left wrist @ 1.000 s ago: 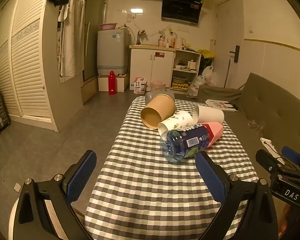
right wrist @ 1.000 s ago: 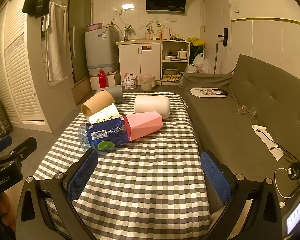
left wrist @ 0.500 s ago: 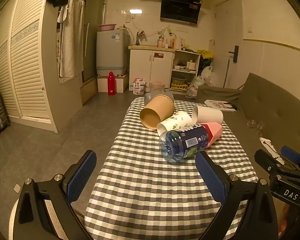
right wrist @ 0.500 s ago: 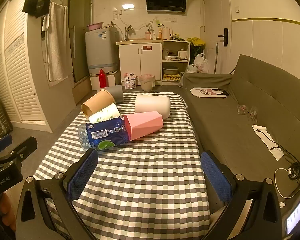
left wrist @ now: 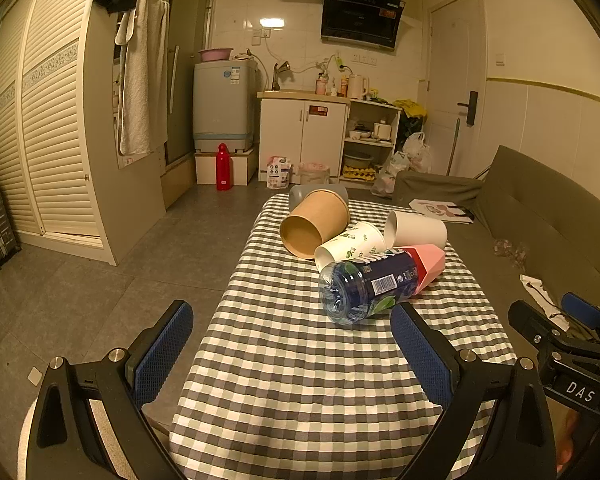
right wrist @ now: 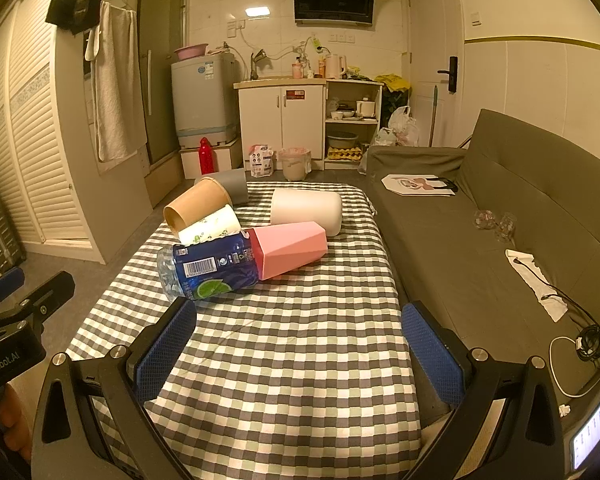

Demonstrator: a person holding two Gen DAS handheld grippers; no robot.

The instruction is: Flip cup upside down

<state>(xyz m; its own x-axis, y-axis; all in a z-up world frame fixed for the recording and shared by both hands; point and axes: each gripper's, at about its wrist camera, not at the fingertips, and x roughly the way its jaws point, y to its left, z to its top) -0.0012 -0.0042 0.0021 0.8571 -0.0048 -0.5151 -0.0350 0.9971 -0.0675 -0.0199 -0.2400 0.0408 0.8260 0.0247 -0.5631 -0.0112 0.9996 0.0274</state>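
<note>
Several cups lie on their sides on the checked table [left wrist: 300,380] [right wrist: 292,360]: a brown paper cup [left wrist: 314,224] [right wrist: 198,208], a floral paper cup [left wrist: 350,244] [right wrist: 210,228], a white cup [left wrist: 416,230] [right wrist: 306,210], a pink faceted cup [left wrist: 430,266] [right wrist: 292,248] and a grey cup [left wrist: 300,192] [right wrist: 228,186] at the far end. A blue-labelled plastic bottle [left wrist: 366,286] [right wrist: 208,270] lies with its neck in the pink cup. My left gripper [left wrist: 292,344] is open and empty, short of the bottle. My right gripper [right wrist: 298,340] is open and empty, near the table's front.
A grey sofa [right wrist: 500,240] runs along the table's right side, with a cloth and cable [right wrist: 540,280] on it. The floor [left wrist: 100,280] drops off at the table's left edge. Kitchen cabinets [left wrist: 304,140] stand far behind.
Both grippers have barely moved and stay open. The cups and bottle lie as before.
</note>
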